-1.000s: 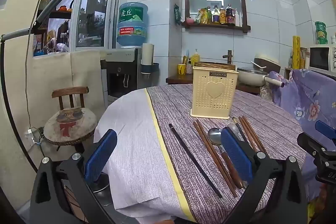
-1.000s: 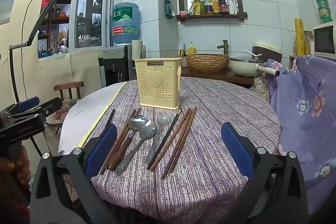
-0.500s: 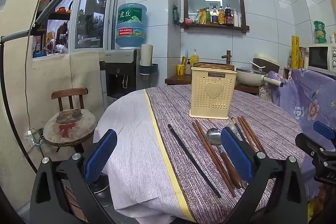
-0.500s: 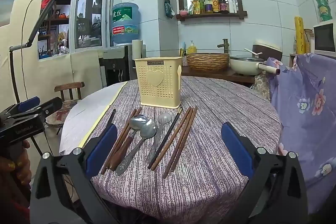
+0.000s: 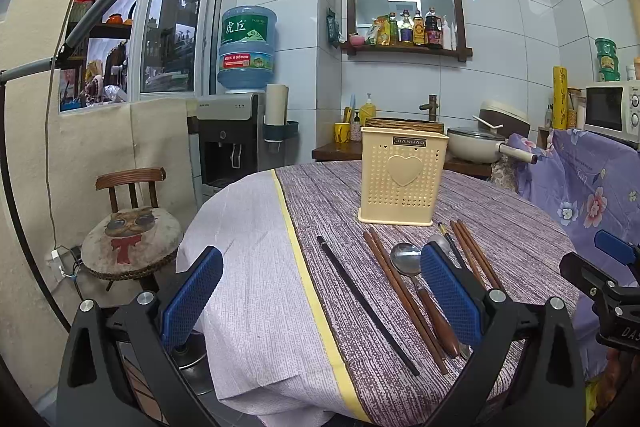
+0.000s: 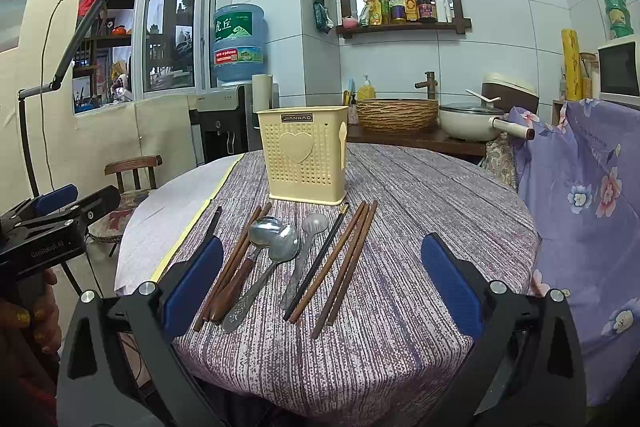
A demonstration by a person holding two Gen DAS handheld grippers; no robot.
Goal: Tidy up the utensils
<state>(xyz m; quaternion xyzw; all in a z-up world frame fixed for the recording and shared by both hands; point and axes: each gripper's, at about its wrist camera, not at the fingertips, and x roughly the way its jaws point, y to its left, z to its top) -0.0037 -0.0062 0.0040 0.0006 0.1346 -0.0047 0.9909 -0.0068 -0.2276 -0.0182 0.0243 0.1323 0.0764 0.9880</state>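
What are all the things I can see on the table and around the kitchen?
utensil holder: one, cream, upright on the table behind the utensils
brown chopsticks: several, lying in front of the holder
black chopsticks: two, one far left, one among the spoons
spoons: three, silver, one with a brown handle, side by side
tablecloth: one, purple striped, over the round table
water bottle: one, blue, on the dispenser
wooden chair: one, cat cushion, left of the table
woven basket: one, brown, on the back counter
pot: one, cream, beside the basket
left tool: one, blue pads, open
right tool: one, blue pads, open
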